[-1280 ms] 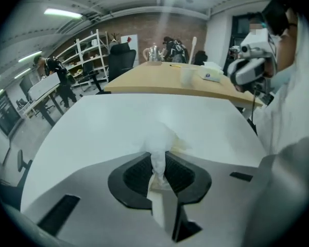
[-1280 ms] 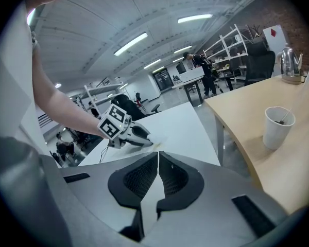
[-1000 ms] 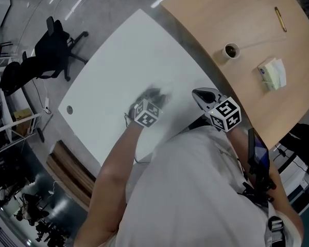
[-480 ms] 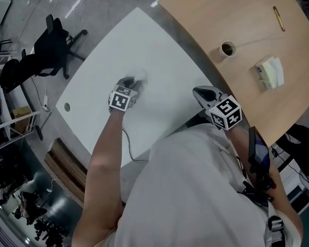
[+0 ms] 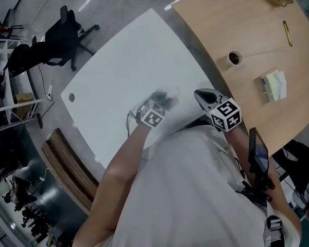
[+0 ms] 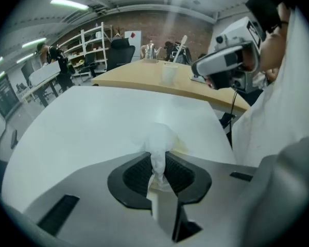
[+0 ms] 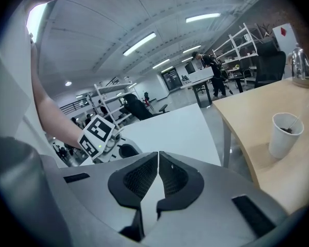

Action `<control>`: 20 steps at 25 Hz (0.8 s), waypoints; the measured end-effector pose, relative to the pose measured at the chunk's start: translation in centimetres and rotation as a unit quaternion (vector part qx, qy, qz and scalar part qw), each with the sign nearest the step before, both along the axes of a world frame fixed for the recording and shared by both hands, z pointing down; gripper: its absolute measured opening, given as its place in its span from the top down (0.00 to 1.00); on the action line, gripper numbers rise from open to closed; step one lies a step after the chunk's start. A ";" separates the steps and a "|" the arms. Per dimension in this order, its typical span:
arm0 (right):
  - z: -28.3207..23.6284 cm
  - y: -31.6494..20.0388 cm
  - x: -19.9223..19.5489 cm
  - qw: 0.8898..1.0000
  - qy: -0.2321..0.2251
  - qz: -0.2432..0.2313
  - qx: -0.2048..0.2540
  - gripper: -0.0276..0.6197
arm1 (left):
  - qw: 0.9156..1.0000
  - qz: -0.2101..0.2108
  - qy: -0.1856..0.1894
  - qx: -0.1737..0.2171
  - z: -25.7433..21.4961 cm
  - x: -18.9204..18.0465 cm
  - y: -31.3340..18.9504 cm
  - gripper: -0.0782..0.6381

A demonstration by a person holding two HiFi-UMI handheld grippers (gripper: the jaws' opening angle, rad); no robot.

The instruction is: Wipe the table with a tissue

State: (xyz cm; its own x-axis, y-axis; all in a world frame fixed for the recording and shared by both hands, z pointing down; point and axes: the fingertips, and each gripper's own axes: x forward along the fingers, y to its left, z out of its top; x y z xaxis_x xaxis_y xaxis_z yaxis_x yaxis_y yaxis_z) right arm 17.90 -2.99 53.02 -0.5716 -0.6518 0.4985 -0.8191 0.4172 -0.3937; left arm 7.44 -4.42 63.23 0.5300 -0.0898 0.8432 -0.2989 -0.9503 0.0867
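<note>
Over the white rectangular table [image 5: 123,66], the head view smears the left gripper [image 5: 164,99] and its crumpled white tissue [image 6: 157,138] into a grey blur (only the marker cube [image 5: 154,116] reads sharp); the person's pale shirt [image 5: 195,189] hides the table's near corner

Reaches up from the lower left toward the middle of the head view with the bare left arm [image 5: 118,174], tilting the left gripper [image 5: 164,99] steeply down, jaws pinched on a twisted white tissue [image 6: 157,140]. Holds the right gripper [image 5: 200,93] just right of centre, close to the body, angled gently down, jaws together with nothing between.
</note>
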 end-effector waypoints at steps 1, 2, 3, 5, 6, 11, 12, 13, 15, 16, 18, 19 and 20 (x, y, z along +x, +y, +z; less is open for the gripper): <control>-0.1 -0.1 -0.2 1.000 0.001 -0.005 0.002 0.93 | 1.000 -0.013 0.006 -0.020 0.1 -0.4 1.0 0.80; -0.2 -0.2 -0.5 1.000 0.001 -0.010 0.004 0.93 | 0.999 -0.028 0.011 -0.041 0.1 -1.0 1.9 0.80; -0.3 -0.3 -0.7 1.000 0.001 -0.014 0.005 0.93 | 0.997 -0.045 0.013 -0.058 0.0 -1.9 2.5 0.80; -0.4 -0.3 -1.2 1.000 0.002 -0.019 0.009 0.93 | 0.994 -0.084 0.015 -0.068 -0.5 -4.0 3.0 0.80; -0.5 -0.3 -1.4 1.000 0.003 -0.021 0.011 0.93 | 0.993 -0.104 0.021 -0.059 -0.9 -5.0 2.7 0.80; -0.3 0.3 -2.4 1.000 0.009 -0.024 0.017 0.93 | 0.972 -0.200 0.125 0.000 -5.8 -7.8 0.7 0.80; -0.4 0.6 -2.8 0.999 0.011 -0.025 0.019 0.93 | 0.966 -0.214 0.147 0.009 -7.0 -8.1 0.6 0.80; -0.6 0.8 -3.3 0.999 0.013 -0.029 0.022 0.93 | 0.960 -0.224 0.164 0.018 -8.1 -8.3 0.8 0.80; -1.0 1.4 -4.4 0.999 0.017 -0.038 0.031 0.93 | 0.952 -0.238 0.190 0.039 -10.0 -8.9 1.7 0.80; -1.2 1.6 -5.0 0.998 0.019 -0.044 0.036 0.93 | 0.948 -0.242 0.201 0.050 -10.9 -9.2 2.3 0.80; -1.9 2.1 -6.3 0.997 0.022 -0.056 0.047 0.93 | 0.940 -0.250 0.220 0.073 -12.9 -10.0 3.5 0.80; -2.4 2.3 -6.9 0.997 0.023 -0.061 0.052 0.93 | 0.936 -0.254 0.229 0.083 -14.0 -10.5 4.1 0.80; -2.8 2.5 -7.4 0.996 0.024 -0.065 0.056 0.93 | 0.931 -0.259 0.238 0.094 -15.1 -10.9 4.6 0.80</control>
